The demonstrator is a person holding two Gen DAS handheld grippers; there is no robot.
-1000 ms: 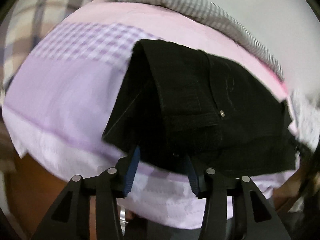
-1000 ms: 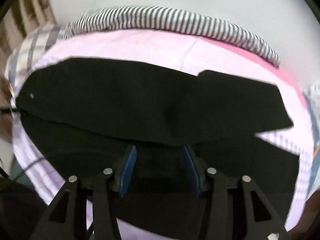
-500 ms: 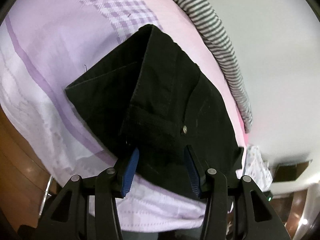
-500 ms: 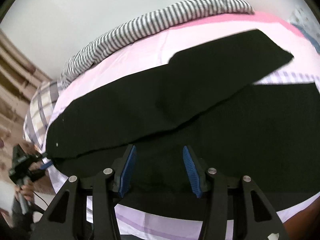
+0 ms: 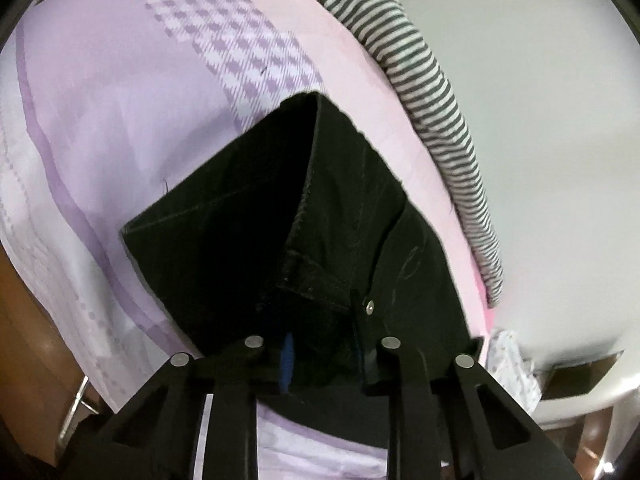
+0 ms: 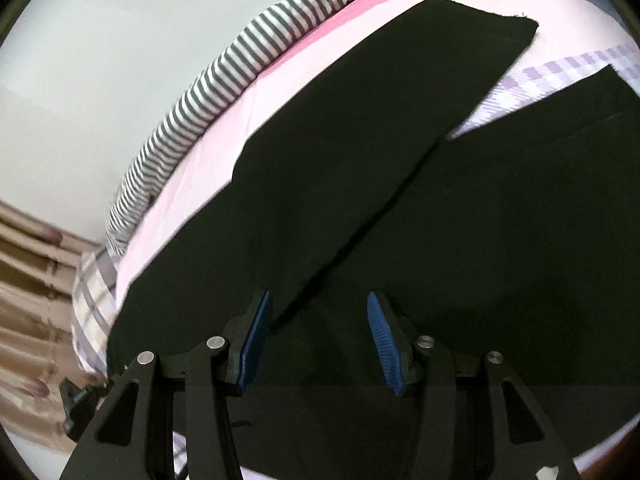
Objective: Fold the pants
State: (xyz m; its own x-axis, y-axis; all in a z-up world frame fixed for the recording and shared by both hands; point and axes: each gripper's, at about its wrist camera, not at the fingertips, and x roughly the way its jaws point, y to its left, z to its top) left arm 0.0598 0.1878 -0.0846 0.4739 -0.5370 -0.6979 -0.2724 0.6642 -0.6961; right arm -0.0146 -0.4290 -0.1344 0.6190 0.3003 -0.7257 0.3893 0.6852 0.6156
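— On the bed (image 5: 100,120), from the left wrist: black pants (image 5: 240,248) seen at the waist end, metal rivet (image 5: 370,307) showing, lilac checked sheet beneath, striped cloth (image 5: 432,92) along the far edge. Left gripper (image 5: 326,354) jaws narrow and closing, waistband fabric bunched between them.

— And from the right wrist?

— Shows the legs instead: pants (image 6: 480,240) spread long across the bed (image 6: 224,128), one leg lying slantwise over the other. Right gripper (image 6: 318,336) jaws partly apart over the cloth, pads not pressing. No containers anywhere.
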